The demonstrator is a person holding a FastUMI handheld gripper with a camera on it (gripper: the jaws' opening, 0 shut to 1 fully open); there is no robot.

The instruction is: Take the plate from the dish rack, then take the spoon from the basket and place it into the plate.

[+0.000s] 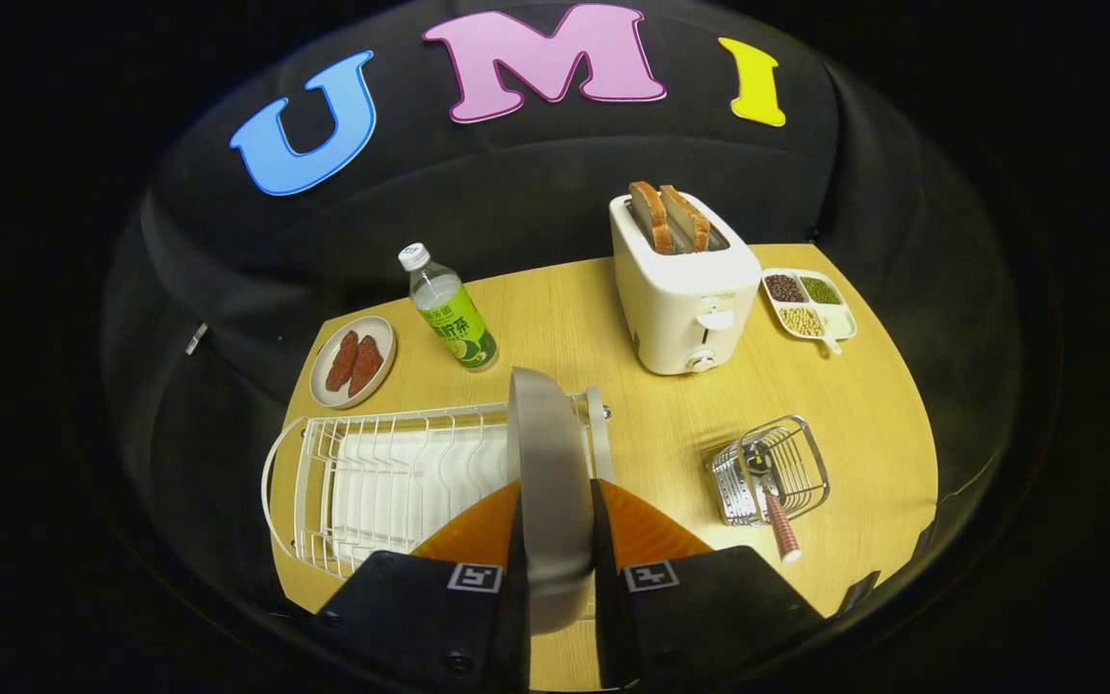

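A grey plate (545, 463) stands on edge between my fingers, and my gripper (557, 525) is shut on its rim. The plate is held at the right end of the white wire dish rack (391, 477); whether it still rests in the rack's slots I cannot tell. To the right of my fingers a small wire basket (772, 472) stands on the wooden table (671, 434). In it leans a spoon (769, 496) with a dark bowl and a red-and-white handle that sticks out towards me.
Beyond the rack stand a green-labelled bottle (449, 310) and a small plate with two reddish pieces (353, 361). A white toaster (685, 289) with two bread slices and a divided dish of beans (806, 304) sit at the far right.
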